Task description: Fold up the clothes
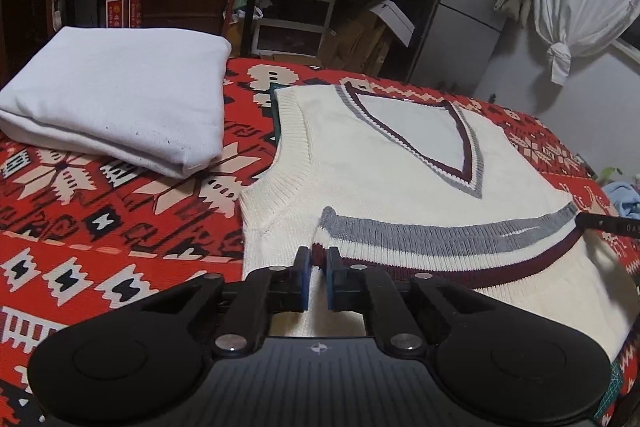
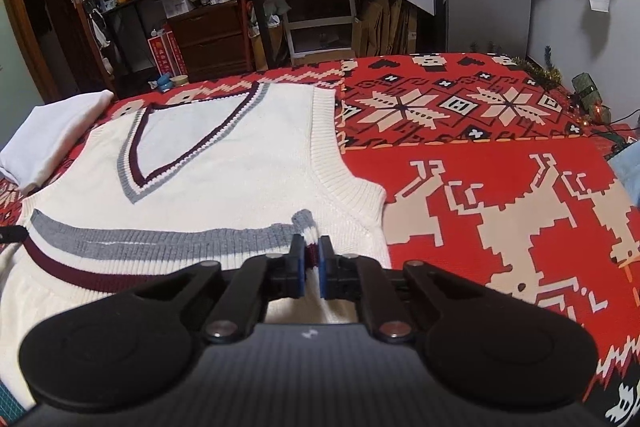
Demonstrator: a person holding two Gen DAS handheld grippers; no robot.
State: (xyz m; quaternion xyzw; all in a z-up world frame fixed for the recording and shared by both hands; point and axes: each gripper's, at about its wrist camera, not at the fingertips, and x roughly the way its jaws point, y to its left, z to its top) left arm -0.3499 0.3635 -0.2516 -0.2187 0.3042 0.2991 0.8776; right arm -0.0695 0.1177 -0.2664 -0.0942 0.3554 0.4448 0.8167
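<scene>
The vest (image 1: 400,179) lies face up on the red patterned blanket (image 1: 100,227), neckline at the far end, its striped hem (image 1: 440,235) doubled up over the body towards the chest. The left gripper (image 1: 318,261) has its jaws narrowed onto the hem's left corner; the right gripper (image 2: 313,253) pinches the right corner likewise, a thin fold of rib knit showing between the blue pads (image 2: 325,267). Each grip takes only a small bite at the very edge. Risk: the rib could slip free on one side if the two ends are moved unevenly, leaving the fold skewed. The hem sags between the two corners in the right view, so slack in the middle may wrinkle or bunch when laid down. Whether both layers of the hem are caught cannot be told. A folded white cloth (image 1: 112,99) sits just beside the vest's left shoulder, near but apart; a leftward swing could nudge it. To the right the blanket is open and flat well out towards the tinsel (image 2: 536,67) at the far corner. Ahead, the blanket's far edge lies just past the neckline, so there is little spare room forward.
</scene>
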